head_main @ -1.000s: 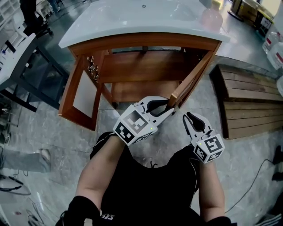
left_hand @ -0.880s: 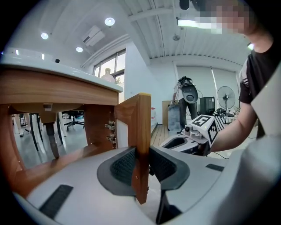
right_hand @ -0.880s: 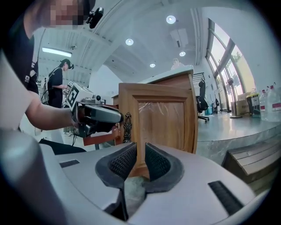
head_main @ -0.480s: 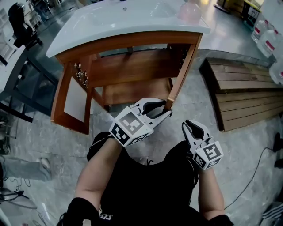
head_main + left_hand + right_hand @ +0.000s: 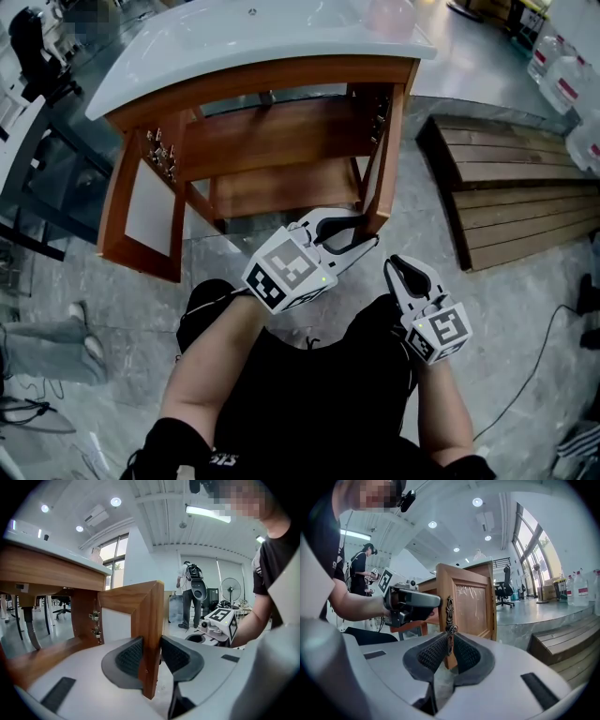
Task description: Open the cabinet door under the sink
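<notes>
**Both cabinet doors stand open under the sink, with a gripper at the right one**

The white sink counter (image 5: 234,37) spans the far side of the scene, and the wooden cabinet (image 5: 272,141) beneath it is open to view. A slatted wooden platform (image 5: 525,197) lies on the floor to the right. The left door (image 5: 148,211) is swung out to the left. The right door (image 5: 386,159) is swung out towards the person, its free edge nearest them.

The left gripper (image 5: 367,232) is at that free edge. Its jaws have just been opening and stand wide, with the door's wooden edge between them. One pad lies against the wood and the other stands just off it.

The right gripper (image 5: 394,264) is just right of the door and nearer the person. Its jaws have just been closing and leave a narrow gap. In the right gripper view, the door's ornate metal handle (image 5: 449,616) lines up in that gap. I cannot tell whether the pads touch the handle.
</notes>
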`<state>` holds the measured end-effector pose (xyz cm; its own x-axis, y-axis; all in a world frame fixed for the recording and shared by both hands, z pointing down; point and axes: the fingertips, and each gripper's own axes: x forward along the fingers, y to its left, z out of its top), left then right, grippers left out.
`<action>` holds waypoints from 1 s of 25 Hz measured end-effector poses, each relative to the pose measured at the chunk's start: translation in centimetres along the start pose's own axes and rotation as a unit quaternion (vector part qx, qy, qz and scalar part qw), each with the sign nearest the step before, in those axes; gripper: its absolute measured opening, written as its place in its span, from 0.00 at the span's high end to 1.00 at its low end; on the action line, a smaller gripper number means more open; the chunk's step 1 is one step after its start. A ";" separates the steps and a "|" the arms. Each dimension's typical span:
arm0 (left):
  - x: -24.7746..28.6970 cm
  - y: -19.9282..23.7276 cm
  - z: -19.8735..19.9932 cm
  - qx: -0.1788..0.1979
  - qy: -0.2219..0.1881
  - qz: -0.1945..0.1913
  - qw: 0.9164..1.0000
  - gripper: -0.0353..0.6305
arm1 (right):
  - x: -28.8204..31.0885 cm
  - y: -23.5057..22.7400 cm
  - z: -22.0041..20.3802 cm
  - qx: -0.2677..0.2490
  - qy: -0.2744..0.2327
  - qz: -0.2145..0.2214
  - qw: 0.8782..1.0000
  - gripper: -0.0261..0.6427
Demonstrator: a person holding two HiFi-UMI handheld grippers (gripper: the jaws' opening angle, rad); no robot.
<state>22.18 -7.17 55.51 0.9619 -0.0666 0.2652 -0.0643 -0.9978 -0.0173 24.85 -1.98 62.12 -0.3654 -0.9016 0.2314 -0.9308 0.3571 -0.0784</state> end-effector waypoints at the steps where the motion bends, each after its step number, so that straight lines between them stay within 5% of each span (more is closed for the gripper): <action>1: 0.3 -0.3 0.1 0.000 -0.001 -0.003 1.000 0.75 | -0.2 -0.1 0.0 0.000 0.000 -0.001 1.000 0.88; 7: 1.7 -1.3 1.1 0.024 -0.008 -0.031 0.999 0.77 | -1.1 -0.4 -0.3 0.002 -0.001 -0.007 1.000 0.89; 16: 1.0 0.7 0.4 0.017 -0.004 0.002 1.000 0.82 | -0.3 1.5 -0.1 0.002 -0.001 0.016 1.000 0.89; 21: -0.9 2.9 -1.7 -0.006 0.006 0.039 0.999 0.82 | 1.9 2.9 0.2 0.000 0.004 0.034 0.999 0.89; 25: -4.1 6.6 -3.0 -0.029 0.001 0.110 0.994 0.85 | 4.6 4.3 0.4 -0.001 0.010 0.051 0.999 0.89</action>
<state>17.05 -13.48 57.25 0.9224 -0.2821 0.2637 -0.2874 -0.9576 -0.0190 19.14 -4.65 62.40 -0.4582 -0.8556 0.2407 -0.8886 0.4477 -0.0999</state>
